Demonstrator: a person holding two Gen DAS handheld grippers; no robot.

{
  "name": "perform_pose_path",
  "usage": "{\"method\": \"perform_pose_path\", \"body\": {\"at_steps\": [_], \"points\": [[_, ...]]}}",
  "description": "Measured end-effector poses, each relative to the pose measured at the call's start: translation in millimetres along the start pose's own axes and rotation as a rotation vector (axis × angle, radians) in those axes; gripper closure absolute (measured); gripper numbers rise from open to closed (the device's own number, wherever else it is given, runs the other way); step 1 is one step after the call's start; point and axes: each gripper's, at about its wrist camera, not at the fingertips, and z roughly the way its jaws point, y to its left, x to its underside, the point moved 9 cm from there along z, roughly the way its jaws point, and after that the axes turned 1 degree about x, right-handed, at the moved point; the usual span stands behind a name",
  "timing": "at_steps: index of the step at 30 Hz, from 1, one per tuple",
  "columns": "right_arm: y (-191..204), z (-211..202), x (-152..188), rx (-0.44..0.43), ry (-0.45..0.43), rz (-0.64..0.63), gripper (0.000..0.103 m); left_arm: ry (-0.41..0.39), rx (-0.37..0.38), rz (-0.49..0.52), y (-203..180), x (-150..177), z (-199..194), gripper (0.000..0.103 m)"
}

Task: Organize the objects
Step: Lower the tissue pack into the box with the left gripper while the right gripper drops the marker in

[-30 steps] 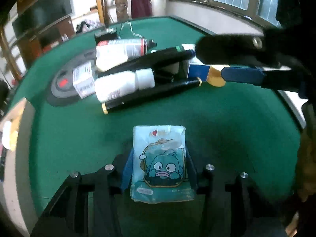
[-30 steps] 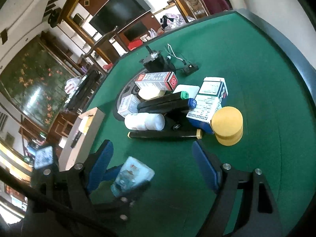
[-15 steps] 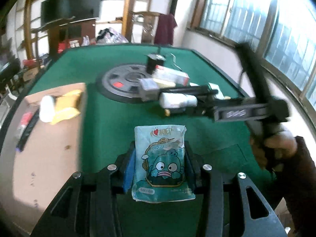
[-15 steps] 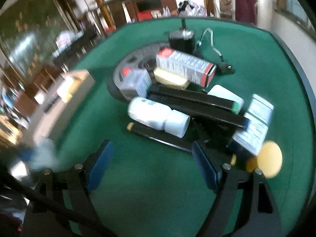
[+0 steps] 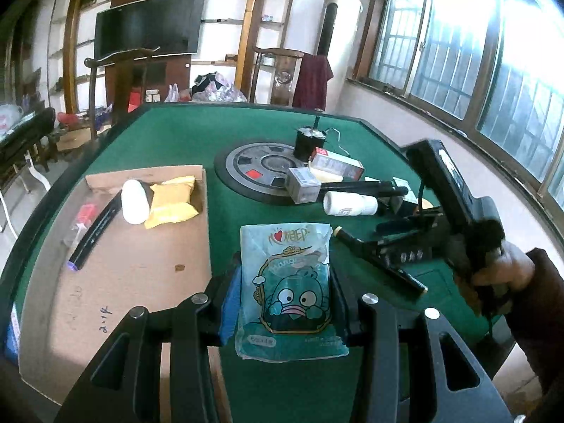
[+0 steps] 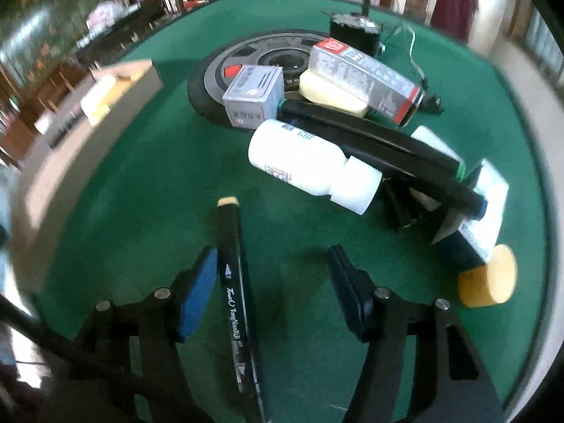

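Note:
My left gripper [image 5: 283,299] is shut on a light blue tissue pack [image 5: 287,289] with a cartoon face, held above the green table near the flat cardboard box [image 5: 120,268]. My right gripper [image 6: 271,282] is open over a black marker [image 6: 232,292] with a tan cap; the marker lies on the felt between the jaws, close to the left finger [image 6: 197,296]. The right gripper and marker [image 5: 380,257] also show in the left wrist view. A pile lies beyond: a white bottle [image 6: 310,165], grey box [image 6: 253,95], red-ended box [image 6: 366,81], black pens [image 6: 380,141].
The cardboard box holds a white bottle [image 5: 134,201], a yellow packet [image 5: 172,201] and a black pen [image 5: 93,232]. A yellow tape roll [image 6: 490,278] sits at the right. A grey disc [image 6: 246,56] and a black motor [image 6: 354,30] lie at the back.
My left gripper swung left with the tissue pack, bringing the cardboard box into view. My right gripper moved down to the black marker, which now lies between its open jaws.

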Motion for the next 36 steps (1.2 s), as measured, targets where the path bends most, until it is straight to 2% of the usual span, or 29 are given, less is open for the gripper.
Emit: {"method": "perform_pose_path", "body": {"at_steps": [2, 4, 7, 10, 11, 13, 14, 15, 18, 25, 31, 36], "points": [[6, 1, 2, 0.042, -0.019, -0.017, 0.043, -0.002, 0.000, -0.002, 2, 1, -1, 0.065], [10, 0, 3, 0.016, -0.030, 0.021, 0.043, -0.002, -0.001, -0.007, 6, 3, -4, 0.065], [9, -9, 3, 0.026, -0.086, 0.045, 0.043, -0.011, -0.003, -0.004, 8, 4, -9, 0.065], [14, 3, 11, 0.027, -0.052, 0.046, 0.042, -0.019, -0.009, -0.006, 10, 4, -12, 0.065], [16, 3, 9, 0.053, -0.074, 0.027, 0.046, -0.023, -0.009, -0.009, 10, 4, -14, 0.065], [21, 1, 7, 0.034, -0.095, 0.018, 0.067, -0.036, -0.019, -0.011, 12, 4, -19, 0.065], [27, 2, 2, 0.040, -0.100, 0.024, 0.088, -0.039, -0.021, -0.013, 13, 4, -21, 0.065], [28, 2, 1, 0.034, -0.103, 0.033, 0.091, -0.045, -0.026, -0.018, 15, 4, -24, 0.065], [30, -1, 4, -0.037, -0.123, 0.090, 0.091, -0.060, -0.048, -0.023, 23, 4, -32, 0.065], [50, -32, -2, -0.247, -0.237, 0.186, 0.091, -0.082, -0.134, -0.038, 56, -1, -47, 0.065], [93, -64, -32, -0.387, -0.311, 0.157, 0.090, -0.113, -0.243, -0.054, 104, -19, -63, 0.065], [136, -78, -60, -0.502, -0.324, 0.112, 0.090, -0.123, -0.324, -0.044, 139, -33, -62, 0.065]]}}
